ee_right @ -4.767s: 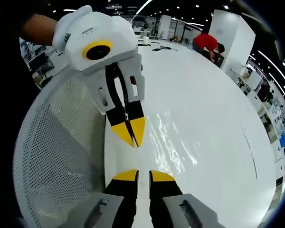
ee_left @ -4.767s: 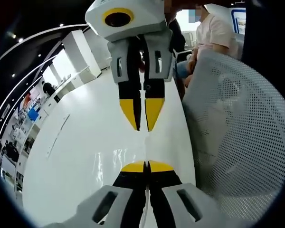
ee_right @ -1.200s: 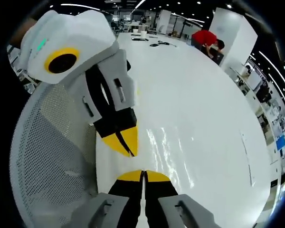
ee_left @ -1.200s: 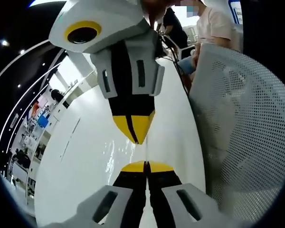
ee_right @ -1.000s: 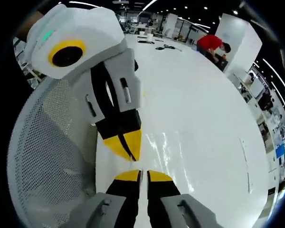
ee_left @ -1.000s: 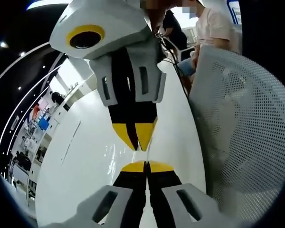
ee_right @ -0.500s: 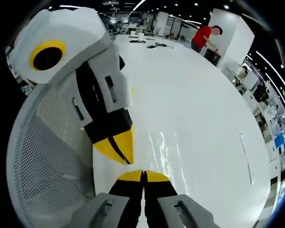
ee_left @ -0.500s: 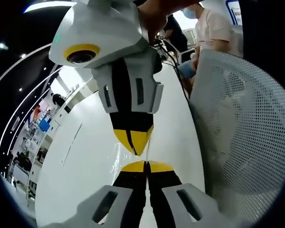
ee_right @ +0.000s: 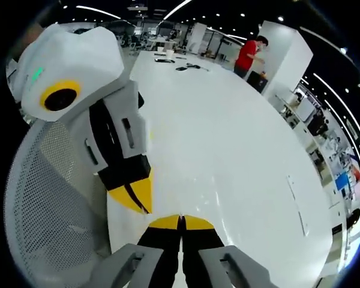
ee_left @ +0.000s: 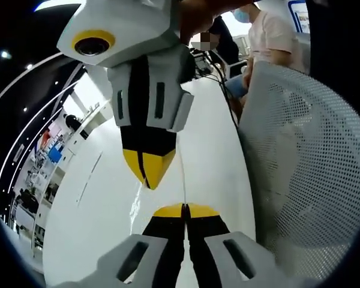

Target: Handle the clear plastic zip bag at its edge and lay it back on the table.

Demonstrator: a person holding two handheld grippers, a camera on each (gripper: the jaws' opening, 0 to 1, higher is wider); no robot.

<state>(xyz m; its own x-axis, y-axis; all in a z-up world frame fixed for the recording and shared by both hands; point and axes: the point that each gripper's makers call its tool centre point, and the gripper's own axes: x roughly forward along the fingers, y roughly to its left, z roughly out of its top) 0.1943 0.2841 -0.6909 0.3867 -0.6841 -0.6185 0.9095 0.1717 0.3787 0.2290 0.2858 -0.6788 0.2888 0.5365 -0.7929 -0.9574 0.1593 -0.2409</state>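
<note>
The clear zip bag (ee_left: 184, 177) is almost invisible: a thin pale edge rises from my left gripper (ee_left: 184, 207), whose jaws are shut on it, with a faint gloss on the white table (ee_left: 102, 204) beside it. My right gripper (ee_left: 147, 180) points back at the camera from above, shut, its tip a little left of that edge. In the right gripper view my right gripper (ee_right: 181, 219) is shut, and I cannot make out plastic between its jaws. The left gripper (ee_right: 142, 205) hangs close at upper left, shut, over the table (ee_right: 228, 156).
A white mesh chair back (ee_left: 306, 168) stands against the table's near edge and also shows as the chair (ee_right: 51, 210). A person in pink (ee_left: 270, 36) sits behind it. Cables and small items (ee_right: 180, 63) lie at the far end, near a person in red (ee_right: 249, 51).
My right gripper's jaws, slightly apart a second ago, have shut. Its tip has slid left of the left gripper's tip, so the two no longer meet tip to tip.
</note>
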